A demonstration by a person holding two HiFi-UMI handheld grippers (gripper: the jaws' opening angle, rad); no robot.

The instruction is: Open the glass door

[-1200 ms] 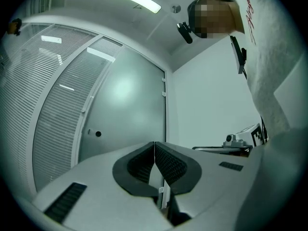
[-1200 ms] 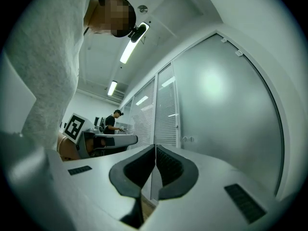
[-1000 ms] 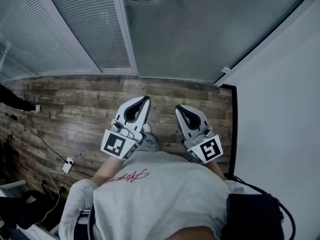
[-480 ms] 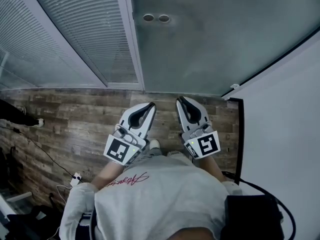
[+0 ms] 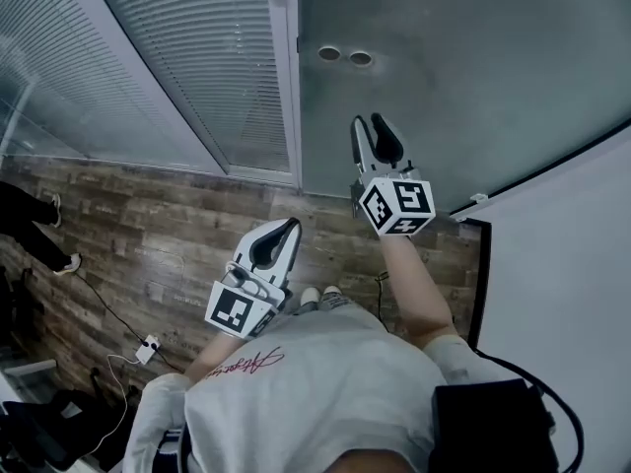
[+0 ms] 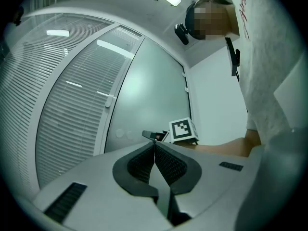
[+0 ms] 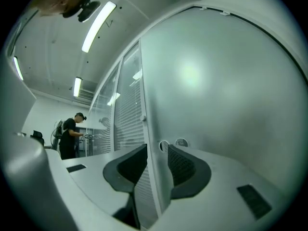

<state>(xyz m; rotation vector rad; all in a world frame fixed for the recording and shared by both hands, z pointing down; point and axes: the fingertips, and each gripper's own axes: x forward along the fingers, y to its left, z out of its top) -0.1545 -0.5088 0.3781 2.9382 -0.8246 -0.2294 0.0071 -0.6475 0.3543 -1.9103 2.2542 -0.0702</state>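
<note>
Glass door (image 5: pixel 463 77) at 12 o'clock, two round fittings (image 5: pixel 345 56) on it by its left edge, slatted panel (image 5: pixel 187 57) adjoining at 10 o'clock, wall (image 5: pixel 582 264) at 3 o'clock, power strip (image 5: pixel 148 344) on floor (image 5: pixel 148 215) at 8 o'clock.

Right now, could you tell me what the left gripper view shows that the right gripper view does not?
Only left: the left gripper, jaws together, and the marker cube of the right gripper. Only right: that gripper's jaws from behind, apart after just opening, nothing gripped, and a distant person in black. Both: the glass door and the slatted panel beside it.
</note>
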